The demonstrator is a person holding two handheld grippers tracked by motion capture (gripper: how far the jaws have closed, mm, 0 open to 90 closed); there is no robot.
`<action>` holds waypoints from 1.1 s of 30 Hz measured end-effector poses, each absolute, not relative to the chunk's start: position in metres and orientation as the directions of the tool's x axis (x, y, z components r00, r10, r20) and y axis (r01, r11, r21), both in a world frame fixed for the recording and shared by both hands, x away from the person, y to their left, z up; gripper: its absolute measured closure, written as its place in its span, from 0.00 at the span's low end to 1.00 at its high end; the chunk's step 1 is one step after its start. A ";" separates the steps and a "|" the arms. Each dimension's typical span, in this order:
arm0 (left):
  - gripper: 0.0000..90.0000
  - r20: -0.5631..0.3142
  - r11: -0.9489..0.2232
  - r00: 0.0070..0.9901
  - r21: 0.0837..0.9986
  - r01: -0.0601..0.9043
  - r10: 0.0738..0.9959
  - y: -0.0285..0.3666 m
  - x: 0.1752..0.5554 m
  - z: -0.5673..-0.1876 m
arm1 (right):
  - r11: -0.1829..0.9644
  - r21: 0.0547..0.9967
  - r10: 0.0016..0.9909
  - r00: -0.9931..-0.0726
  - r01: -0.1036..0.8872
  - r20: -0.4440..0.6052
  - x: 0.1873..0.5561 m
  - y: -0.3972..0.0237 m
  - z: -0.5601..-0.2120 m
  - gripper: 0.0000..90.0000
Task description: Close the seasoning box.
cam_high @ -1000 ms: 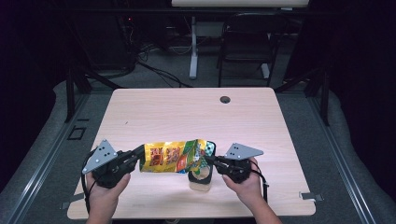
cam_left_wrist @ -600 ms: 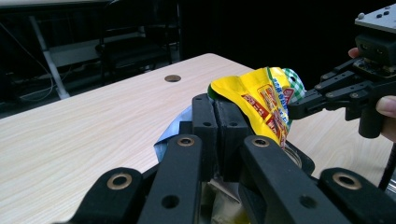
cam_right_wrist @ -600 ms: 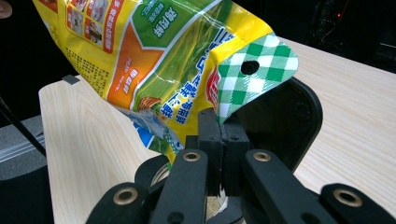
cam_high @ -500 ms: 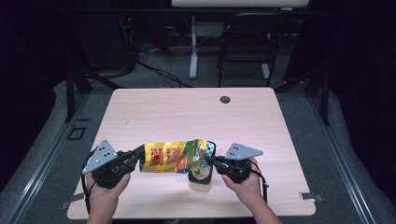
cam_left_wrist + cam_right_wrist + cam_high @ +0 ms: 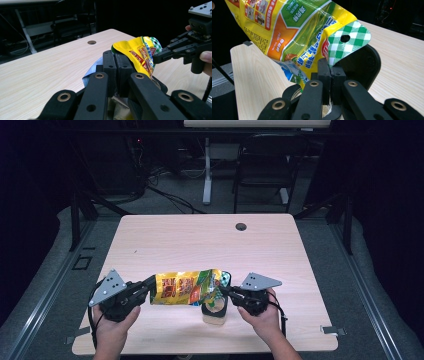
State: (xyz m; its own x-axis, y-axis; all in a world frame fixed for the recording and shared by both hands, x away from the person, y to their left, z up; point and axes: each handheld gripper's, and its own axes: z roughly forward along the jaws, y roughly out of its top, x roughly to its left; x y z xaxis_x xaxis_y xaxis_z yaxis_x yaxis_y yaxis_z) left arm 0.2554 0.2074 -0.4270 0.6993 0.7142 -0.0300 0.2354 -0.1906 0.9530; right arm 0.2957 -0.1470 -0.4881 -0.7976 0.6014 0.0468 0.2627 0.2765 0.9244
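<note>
In the lower middle of the high view, a yellow snack bag (image 5: 187,287) hangs stretched between the two tongs above the bench (image 5: 200,240). The left tongs (image 5: 148,285) are clenched on its left end, the right tongs (image 5: 223,291) on its green-checked top corner. A cup-like container (image 5: 215,310) stands just beneath the bag's right end. This looks like a pouring step; next would come tilting the bag's mouth down over the container, holding both grips firm.
</note>
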 end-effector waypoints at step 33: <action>0.98 -0.020 -0.198 0.714 0.955 0.221 0.700 0.200 0.256 -0.423 | 0.272 0.919 0.598 -0.799 0.285 0.071 0.298 -0.151 -0.497 1.00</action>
